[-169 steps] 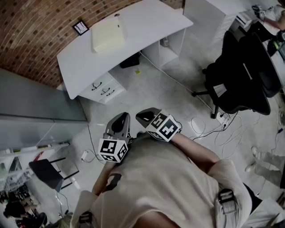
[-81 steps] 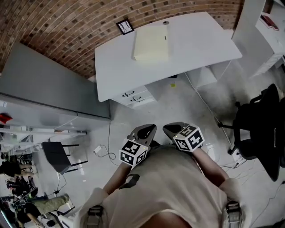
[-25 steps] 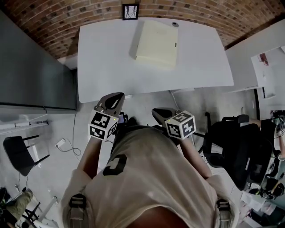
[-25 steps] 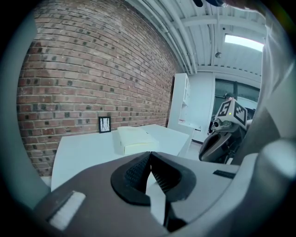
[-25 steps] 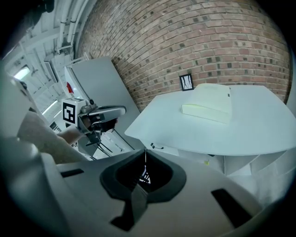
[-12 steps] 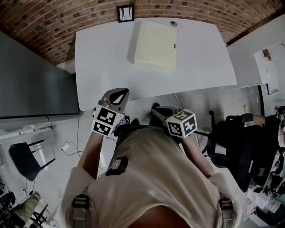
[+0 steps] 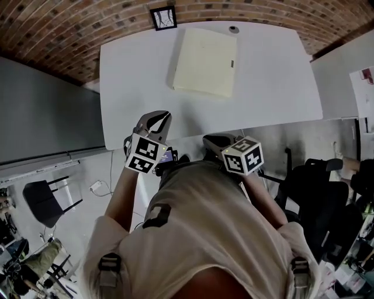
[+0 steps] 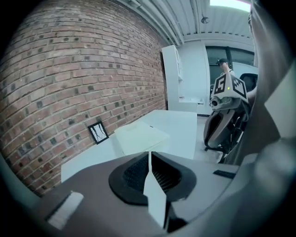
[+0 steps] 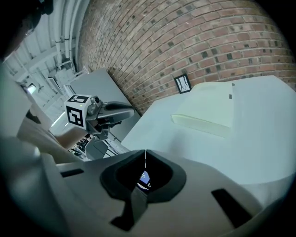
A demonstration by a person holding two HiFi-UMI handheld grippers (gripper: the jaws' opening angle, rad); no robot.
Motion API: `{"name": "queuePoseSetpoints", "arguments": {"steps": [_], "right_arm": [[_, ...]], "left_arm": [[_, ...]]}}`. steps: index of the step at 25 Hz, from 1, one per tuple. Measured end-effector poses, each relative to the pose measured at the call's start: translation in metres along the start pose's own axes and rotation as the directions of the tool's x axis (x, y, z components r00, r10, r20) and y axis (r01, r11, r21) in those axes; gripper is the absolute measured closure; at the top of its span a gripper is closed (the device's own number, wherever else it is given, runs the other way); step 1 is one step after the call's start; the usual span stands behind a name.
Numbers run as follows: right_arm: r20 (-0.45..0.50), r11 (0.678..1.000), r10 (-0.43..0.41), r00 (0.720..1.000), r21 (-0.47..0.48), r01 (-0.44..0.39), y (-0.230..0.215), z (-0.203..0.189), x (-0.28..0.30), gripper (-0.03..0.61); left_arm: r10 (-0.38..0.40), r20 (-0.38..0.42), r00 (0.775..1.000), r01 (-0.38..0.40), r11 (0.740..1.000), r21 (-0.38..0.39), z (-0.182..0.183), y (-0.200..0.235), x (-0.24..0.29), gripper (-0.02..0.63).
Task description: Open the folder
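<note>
A closed pale yellow folder lies flat toward the far side of the white table. The left gripper view has the folder ahead, and the right gripper view shows the same folder on the tabletop. My left gripper hovers at the table's near edge, shut and empty, its jaws meeting in a thin line. A little short of that edge and to the right, my right gripper is also shut with nothing in it. Both are well short of the folder.
A small framed picture leans on the brick wall behind the table, and a small round object sits near the folder's far corner. A grey panel stands left of the table. Black office chairs stand at the right, another chair at lower left.
The person has stepped closer to the table. Both grippers have moved forward toward its near edge, the left one reaching the edge. The jaws stay shut.
</note>
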State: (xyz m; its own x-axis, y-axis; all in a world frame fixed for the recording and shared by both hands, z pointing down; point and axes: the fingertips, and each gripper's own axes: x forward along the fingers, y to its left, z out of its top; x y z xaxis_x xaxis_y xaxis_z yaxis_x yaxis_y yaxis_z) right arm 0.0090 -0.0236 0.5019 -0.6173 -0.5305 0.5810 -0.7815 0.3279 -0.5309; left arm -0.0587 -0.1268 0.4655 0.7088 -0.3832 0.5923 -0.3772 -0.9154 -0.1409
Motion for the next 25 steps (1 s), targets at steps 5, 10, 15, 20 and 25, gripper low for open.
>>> {"name": "queuePoseSetpoints", "arguments": {"steps": [5,10,15,20,25], "right_arm": [[0.000,0.997,0.057,0.998,0.044,-0.057,-0.017,0.001,-0.001,0.572],[0.000,0.991,0.101,0.995,0.089,-0.101,-0.034,0.005,-0.003,0.572],[-0.015,0.988,0.119,0.993,0.101,-0.117,-0.045,0.002,-0.008,0.572],[-0.022,0.987,0.113,0.993,0.115,-0.109,-0.060,-0.001,-0.019,0.572],[-0.010,0.984,0.095,0.995,0.149,-0.092,-0.081,0.000,-0.030,0.572]], "left_arm": [[0.051,-0.130,0.990,-0.045,0.998,0.050,-0.020,0.014,0.015,0.604],[0.065,-0.204,0.977,-0.028,0.983,0.179,-0.010,0.016,0.059,0.494],[0.102,-0.288,0.952,0.022,0.917,0.398,-0.011,0.015,0.121,0.405],[0.200,-0.305,0.931,0.016,0.814,0.581,-0.015,0.020,0.164,0.403],[0.245,-0.318,0.916,0.021,0.762,0.648,-0.019,0.025,0.185,0.403]]}}
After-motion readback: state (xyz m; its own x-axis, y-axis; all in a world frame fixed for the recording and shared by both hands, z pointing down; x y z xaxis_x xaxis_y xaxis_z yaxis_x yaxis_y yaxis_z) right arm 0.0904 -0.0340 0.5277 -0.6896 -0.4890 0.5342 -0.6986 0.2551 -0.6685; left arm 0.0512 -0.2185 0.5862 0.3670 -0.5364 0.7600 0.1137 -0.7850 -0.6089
